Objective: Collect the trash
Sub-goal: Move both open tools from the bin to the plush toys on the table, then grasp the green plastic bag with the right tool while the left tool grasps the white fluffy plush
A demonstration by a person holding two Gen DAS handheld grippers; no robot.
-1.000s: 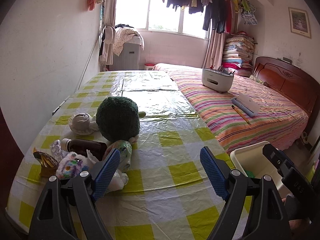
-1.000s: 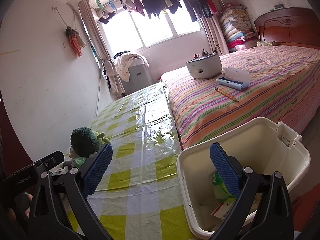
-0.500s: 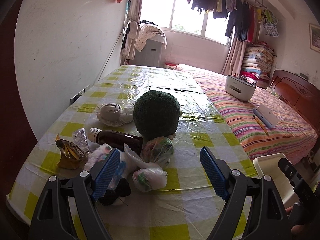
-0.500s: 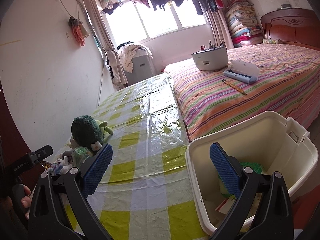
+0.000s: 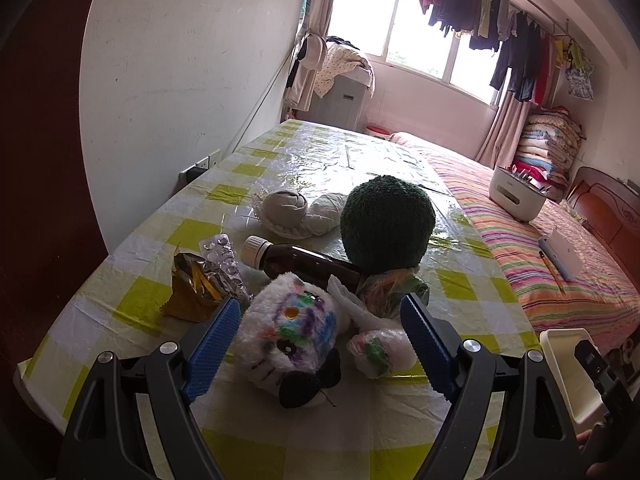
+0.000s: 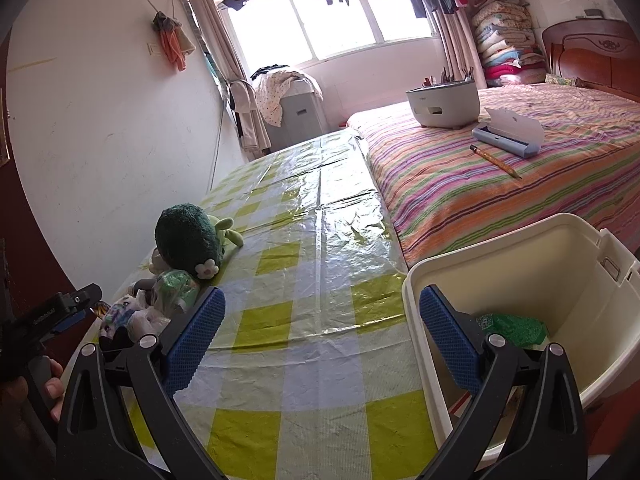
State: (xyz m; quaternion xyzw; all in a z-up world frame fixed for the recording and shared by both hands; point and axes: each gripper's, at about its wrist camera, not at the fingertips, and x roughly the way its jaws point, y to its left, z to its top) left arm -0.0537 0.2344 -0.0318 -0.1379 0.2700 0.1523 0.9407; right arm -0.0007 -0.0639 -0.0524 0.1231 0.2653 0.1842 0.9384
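The cream bin stands at the right edge of the counter, beside the striped bed. Its interior holds a green wrapper on the bottom; further contents are hidden behind the right gripper. The right gripper's fingers are spread wide and grasp nothing: one finger is over the checked cloth, the other over the bin rim.

The left gripper is likewise released, with its fingers apart on either side of a white plush toy and a crumpled white plastic bag, touching neither as far as can be seen.

Left wrist view only: a brown bottle with a white cap lies on its side behind the plush toy; a gold foil wrapper and a clear blister pack lie to its left; a grey and white bundle sits beside the dark green plush. The bin appears here only as a corner at the right edge.

Right wrist view only: the bin interior, a pencil and an open blue case on the bed, and a hand holding the left gripper's handle at the lower left
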